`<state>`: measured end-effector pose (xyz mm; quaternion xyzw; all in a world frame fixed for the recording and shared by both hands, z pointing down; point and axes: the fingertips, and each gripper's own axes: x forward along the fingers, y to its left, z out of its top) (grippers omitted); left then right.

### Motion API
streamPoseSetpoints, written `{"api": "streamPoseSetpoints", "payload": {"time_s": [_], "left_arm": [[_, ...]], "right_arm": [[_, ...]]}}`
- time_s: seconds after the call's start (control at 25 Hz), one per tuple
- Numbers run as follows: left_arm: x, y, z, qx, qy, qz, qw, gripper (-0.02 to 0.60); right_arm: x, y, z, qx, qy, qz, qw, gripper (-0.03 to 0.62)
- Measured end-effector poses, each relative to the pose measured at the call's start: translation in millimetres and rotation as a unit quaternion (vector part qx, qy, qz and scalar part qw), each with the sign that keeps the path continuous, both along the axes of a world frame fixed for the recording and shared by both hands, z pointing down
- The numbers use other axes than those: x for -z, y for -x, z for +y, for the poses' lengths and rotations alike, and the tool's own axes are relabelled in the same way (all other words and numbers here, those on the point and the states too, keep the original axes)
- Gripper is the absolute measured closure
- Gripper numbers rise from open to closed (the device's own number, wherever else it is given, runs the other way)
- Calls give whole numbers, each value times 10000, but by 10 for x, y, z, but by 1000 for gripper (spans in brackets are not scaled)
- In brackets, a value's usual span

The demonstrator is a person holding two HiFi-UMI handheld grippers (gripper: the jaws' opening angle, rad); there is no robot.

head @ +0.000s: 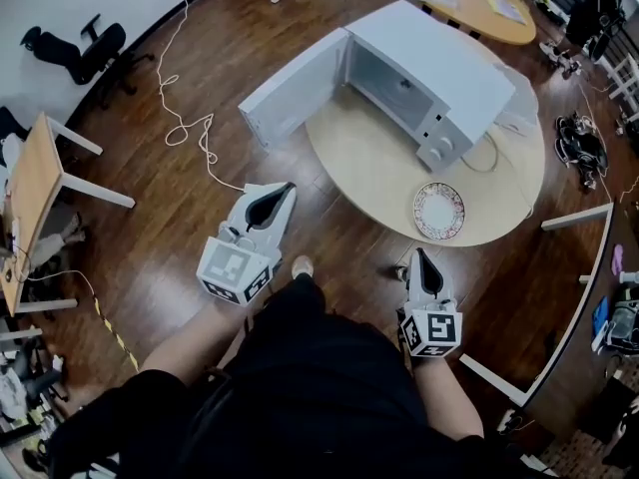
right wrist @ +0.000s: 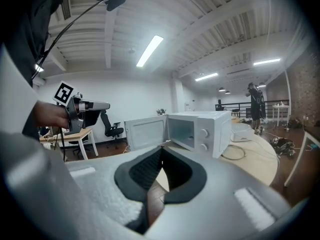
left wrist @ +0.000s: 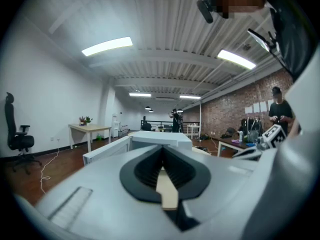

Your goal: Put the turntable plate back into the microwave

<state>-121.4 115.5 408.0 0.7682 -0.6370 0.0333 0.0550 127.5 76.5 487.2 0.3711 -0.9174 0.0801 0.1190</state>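
Plate [head: 439,211] lay flat on the round bench [head: 359,163], near its front edge, just beside the microwave's [head: 439,83] knob corner. The microwave door [head: 295,90] stood wide open to the left. The 2 grippers hung over the floor [head: 200,58], short of the bench. Left gripper [head: 284,189] had its jaws pressed together on nothing. Right gripper [head: 419,257] was closed and empty too, and nearer the plate.

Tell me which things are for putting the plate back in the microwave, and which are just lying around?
For the job: turntable plate, open microwave, the round table they sit on, left gripper, right gripper.

Just lying about: office chair, white floor cable, wooden desk, far table.
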Motion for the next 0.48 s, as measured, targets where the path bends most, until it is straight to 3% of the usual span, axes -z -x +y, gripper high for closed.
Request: {"api": "streamPoseSetpoints", "payload": {"time_s": [0.2,0.48], "left_arm": [[-66,180,-175,-314,81,31,9995,575],[-110,690,-488,-501,42,91,9987,575]], "right_arm": [[57,323,-197,-129,-17,23,9999,594],[96,853,-465,-347,-118,-48,9993,594]]}}
